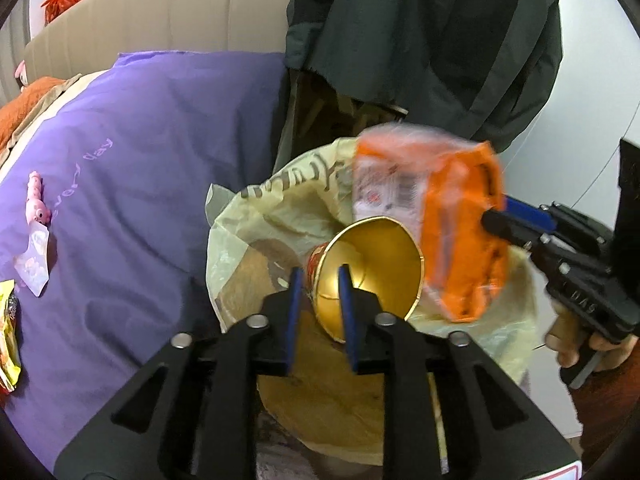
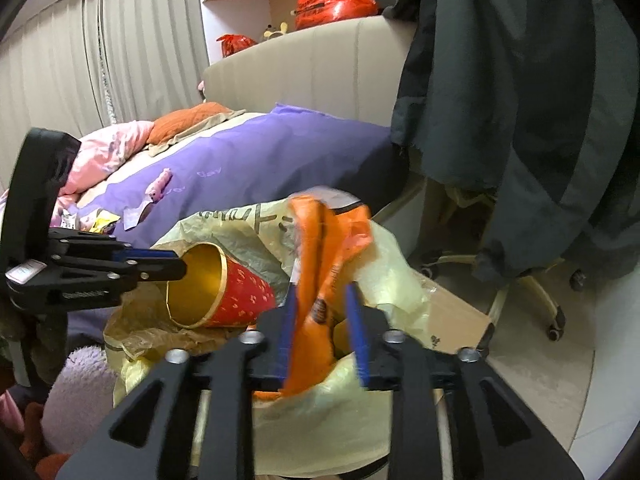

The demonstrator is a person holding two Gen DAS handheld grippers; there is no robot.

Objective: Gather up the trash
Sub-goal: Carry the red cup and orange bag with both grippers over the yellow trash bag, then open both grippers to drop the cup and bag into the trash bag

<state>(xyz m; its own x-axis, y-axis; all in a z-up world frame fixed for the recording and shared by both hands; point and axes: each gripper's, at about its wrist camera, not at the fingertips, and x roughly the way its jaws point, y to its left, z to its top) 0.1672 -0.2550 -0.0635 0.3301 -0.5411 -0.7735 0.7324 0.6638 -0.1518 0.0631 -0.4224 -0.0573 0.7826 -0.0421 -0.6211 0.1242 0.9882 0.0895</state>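
While both grippers hang over the mouth of the yellow trash bag (image 1: 256, 216), the step in hand looks like the drop-off: two pieces of rubbish are poised above it and neither has been let go

Nearest in the left wrist view, the left gripper (image 1: 320, 284) has its blue fingers pinched across the rim of the paper cup (image 1: 372, 264), one finger outside the wall and one inside the gold lining. That cup, red outside in the right wrist view, lies tipped on its side, mouth toward the left gripper, just above the crumpled bag lining

Just beside it, the right gripper (image 2: 322, 312) is clamped on the orange wrapper (image 2: 320, 280), which stands up between the blue fingers and is blurred, so I cannot read its print. From the left wrist view the wrapper hangs over the bag's far rim, partly in front of the cup

I judge the next move calls for spreading each pair of fingers so wrapper and cup fall inside; the bag is soft and its mouth sags, so the release should come well within the rim

Farther off, on the purple bedspread (image 1: 160, 152), a pink item (image 1: 35, 196), a pale wrapper (image 1: 34, 258) and a yellow packet (image 1: 8, 332) lie apart, seemingly yet to be gathered. Behind stands a chair draped with a dark jacket (image 1: 420, 40)
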